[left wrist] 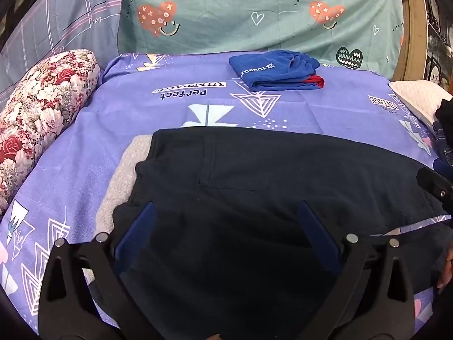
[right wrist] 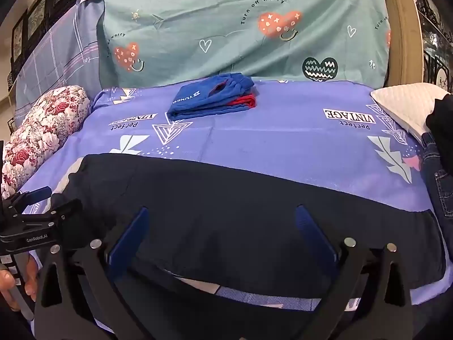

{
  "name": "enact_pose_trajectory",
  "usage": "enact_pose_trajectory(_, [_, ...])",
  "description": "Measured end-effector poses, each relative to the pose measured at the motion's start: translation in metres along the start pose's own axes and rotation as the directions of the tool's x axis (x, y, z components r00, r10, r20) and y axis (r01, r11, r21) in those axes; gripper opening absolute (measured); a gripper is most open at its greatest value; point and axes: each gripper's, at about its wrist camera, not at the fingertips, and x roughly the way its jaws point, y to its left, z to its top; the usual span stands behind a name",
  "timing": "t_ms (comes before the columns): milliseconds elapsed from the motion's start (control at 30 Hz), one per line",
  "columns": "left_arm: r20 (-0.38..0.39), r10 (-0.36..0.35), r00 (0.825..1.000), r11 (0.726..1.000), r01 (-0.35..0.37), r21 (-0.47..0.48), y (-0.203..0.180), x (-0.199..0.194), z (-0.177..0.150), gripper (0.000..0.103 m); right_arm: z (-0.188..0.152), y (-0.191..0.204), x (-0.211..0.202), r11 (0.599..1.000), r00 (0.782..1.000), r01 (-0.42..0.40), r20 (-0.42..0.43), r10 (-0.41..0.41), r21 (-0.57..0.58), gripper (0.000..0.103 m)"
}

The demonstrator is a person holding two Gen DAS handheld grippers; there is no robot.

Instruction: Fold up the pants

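Pants: we see the black pants (left wrist: pixel 254 170) spread flat along the near edge of the bed sheet (left wrist: pixel 141 119), a grey lining or waistband (left wrist: pixel 124 175) showing at their left end.
Left gripper (left wrist: pixel 226 226): we find its blue fingers (left wrist: pixel 133 235) wide apart above the dark cloth, pinching nothing.
Right gripper (right wrist: pixel 223 232): fingers likewise spread wide over the pants, nothing between them.
Far edge: folded blue shorts (right wrist: pixel 209 99) with red trim lie near the sheet's far edge.
Left edge: a flowered pillow (left wrist: pixel 36 113).
Right edge: jeans (right wrist: pixel 438 181) and a white pillow (right wrist: pixel 405 104).
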Motion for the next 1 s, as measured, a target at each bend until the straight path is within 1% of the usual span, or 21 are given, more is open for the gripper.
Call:
enact_pose_trajectory(33, [-0.001, -0.010, 1.000, 1.000, 0.010, -0.010, 0.0029, -0.0004, -0.0008, 0.101, -0.0002, 0.0003, 0.0001, 1.000, 1.000, -0.002, 0.000, 0.002, 0.002, 0.102])
enact_pose_trajectory(133, [-0.002, -0.009, 1.000, 1.000, 0.009, -0.016, 0.0018, 0.0013, -0.0010, 0.101, -0.0008, 0.0015, 0.0000, 1.000, 1.000, -0.001, 0.001, 0.001, -0.002, 0.102])
enact_pose_trajectory(233, [-0.006, -0.010, 1.000, 1.000, 0.010, -0.017, 0.0028, -0.0005, 0.0039, 0.101, -0.0012, 0.0016, 0.0005, 1.000, 1.000, 0.001, 0.001, -0.001, -0.003, 0.102])
enact_pose_trajectory(500, [-0.013, -0.013, 1.000, 1.000, 0.013, -0.019, 0.0042, 0.0016, 0.0039, 0.101, 0.0000, -0.0033, 0.0041, 1.000, 1.000, 0.014, -0.017, -0.014, -0.005, 0.102])
enact_pose_trajectory(1000, [-0.027, -0.019, 0.999, 1.000, 0.018, -0.023, 0.0056, 0.0057, 0.0016, 0.101, -0.0021, -0.0005, 0.0053, 1.000, 0.999, 0.024, -0.032, -0.024, 0.004, 0.102])
